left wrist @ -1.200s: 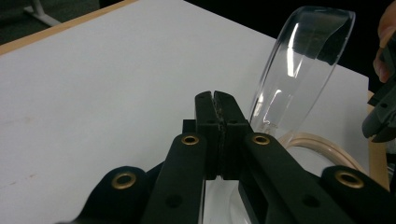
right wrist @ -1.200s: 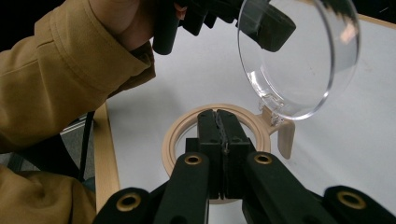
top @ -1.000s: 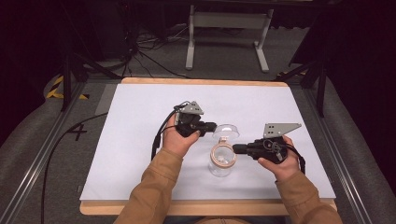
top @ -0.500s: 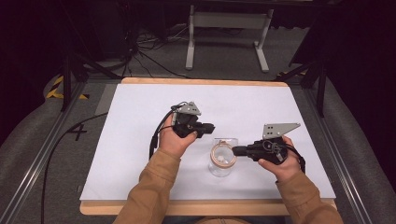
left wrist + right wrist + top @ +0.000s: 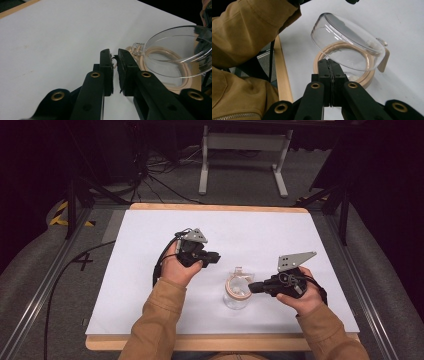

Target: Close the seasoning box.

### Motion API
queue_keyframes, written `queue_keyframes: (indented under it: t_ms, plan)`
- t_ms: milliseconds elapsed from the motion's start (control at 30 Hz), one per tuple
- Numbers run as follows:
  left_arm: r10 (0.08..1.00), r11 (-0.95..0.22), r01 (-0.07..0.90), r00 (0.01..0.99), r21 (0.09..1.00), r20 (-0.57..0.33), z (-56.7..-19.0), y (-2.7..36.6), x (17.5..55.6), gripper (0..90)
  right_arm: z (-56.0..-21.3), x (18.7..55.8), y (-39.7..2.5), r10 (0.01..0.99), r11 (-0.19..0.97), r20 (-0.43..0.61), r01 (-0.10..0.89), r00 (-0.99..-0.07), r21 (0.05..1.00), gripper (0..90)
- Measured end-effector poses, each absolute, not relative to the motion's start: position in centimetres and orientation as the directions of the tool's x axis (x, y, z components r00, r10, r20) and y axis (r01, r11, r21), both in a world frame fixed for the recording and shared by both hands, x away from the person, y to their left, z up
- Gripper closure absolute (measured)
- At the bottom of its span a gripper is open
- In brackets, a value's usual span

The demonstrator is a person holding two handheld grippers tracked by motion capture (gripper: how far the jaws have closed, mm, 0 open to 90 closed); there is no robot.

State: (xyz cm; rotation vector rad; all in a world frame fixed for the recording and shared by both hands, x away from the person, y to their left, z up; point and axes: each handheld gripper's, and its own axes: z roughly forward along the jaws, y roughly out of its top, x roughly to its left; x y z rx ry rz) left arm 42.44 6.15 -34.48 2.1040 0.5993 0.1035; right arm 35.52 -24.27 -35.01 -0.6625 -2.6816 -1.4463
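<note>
Two grippers work at one small clear jar [image 5: 237, 292], which stands in the lower middle of the high view on the white table top [image 5: 140, 270]. The right gripper [image 5: 253, 287] touches the jar's beige rim from the right of the frame, and the left gripper [image 5: 215, 258] hovers up and to the left of the jar, a little apart from it. The jar looks light, so a sideways push from the right gripper can slide or tip it.

In the left gripper view, the left gripper [image 5: 114, 55] has its jaws nearly together with only a thin gap, and they hold nothing. The clear hinged lid [image 5: 178, 53] stands open at the right of the frame, above the beige sealing ring [image 5: 160, 53]. If this gripper swings toward the right, I think it can knock the lid shut or strike the glass.

In the right gripper view, the right gripper [image 5: 329, 62] has its jaws pressed together; they meet the near edge of the ring [image 5: 367, 72], but whether they pinch it I cannot tell. The lid [image 5: 347, 43] leans over the opening at center frame. A pull here may drag the whole jar toward the wooden table edge [image 5: 282, 80] at the left.
</note>
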Motion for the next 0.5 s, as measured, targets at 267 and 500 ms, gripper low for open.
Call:
queue_keyframes:
  t_ms: [267, 500]
  plan:
    - [0.454, -0.479, 0.397, 0.875, 0.783, -0.166, -34.64, 6.49, 42.56, 81.7, -35.30, 35.49, -24.02, 0.355, 0.540, 0.237, 0.405, -0.904, 0.738, 89.6]
    - [0.451, -0.486, 0.399, 0.877, 0.777, -0.168, -34.71, 6.55, 42.56, 81.5, -35.40, 35.54, -24.11, 0.350, 0.564, 0.245, 0.412, -0.904, 0.715, 89.7]
